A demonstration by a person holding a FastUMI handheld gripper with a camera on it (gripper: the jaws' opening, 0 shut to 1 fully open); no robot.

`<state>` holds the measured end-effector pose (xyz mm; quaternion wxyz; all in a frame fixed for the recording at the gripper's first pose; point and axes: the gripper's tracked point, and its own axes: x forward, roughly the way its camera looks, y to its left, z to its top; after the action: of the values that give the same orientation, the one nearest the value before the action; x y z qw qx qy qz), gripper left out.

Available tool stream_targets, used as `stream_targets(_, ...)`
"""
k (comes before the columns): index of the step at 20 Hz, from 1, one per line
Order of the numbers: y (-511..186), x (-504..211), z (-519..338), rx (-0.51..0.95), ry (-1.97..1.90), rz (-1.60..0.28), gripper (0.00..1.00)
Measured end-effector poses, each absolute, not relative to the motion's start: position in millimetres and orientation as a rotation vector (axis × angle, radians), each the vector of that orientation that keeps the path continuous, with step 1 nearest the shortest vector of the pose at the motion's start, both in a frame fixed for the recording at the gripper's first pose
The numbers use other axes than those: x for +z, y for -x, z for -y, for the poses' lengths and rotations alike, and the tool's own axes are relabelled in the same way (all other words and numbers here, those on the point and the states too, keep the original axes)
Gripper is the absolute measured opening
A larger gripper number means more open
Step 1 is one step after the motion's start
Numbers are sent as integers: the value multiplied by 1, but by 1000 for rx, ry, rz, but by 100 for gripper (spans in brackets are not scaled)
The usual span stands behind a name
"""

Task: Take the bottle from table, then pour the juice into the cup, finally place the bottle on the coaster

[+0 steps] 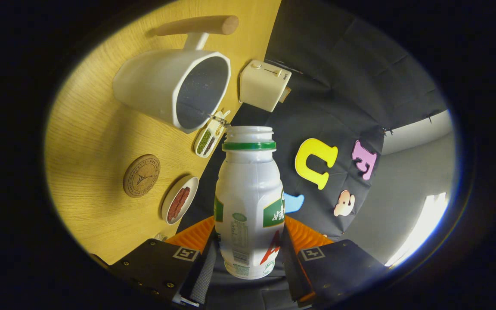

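My gripper (pixel 248 241) is shut on a white plastic bottle (pixel 248 202) with a green neck ring and no cap, both fingers pressing its lower sides. The view is rolled, so the wooden table (pixel 97 129) stands like a wall to the left. The bottle's open mouth points toward the white cup (pixel 175 88), a big mug with a dark inside and a wooden handle, which lies beyond and left of the mouth. No juice is visible flowing. A round cork coaster (pixel 141 175) lies on the table left of the bottle, nearer the fingers than the cup.
A small white dish with red strips (pixel 179 199) sits between the coaster and the bottle. A narrow tray of green and dark grains (pixel 209 137) lies by the cup's rim. A cream box-shaped device (pixel 262 85) stands at the table's far edge.
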<state>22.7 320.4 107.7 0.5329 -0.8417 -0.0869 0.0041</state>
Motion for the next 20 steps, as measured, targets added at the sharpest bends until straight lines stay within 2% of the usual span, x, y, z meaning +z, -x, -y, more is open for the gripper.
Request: stream_targets(20,-27,83,-324,71,1960,150,70)
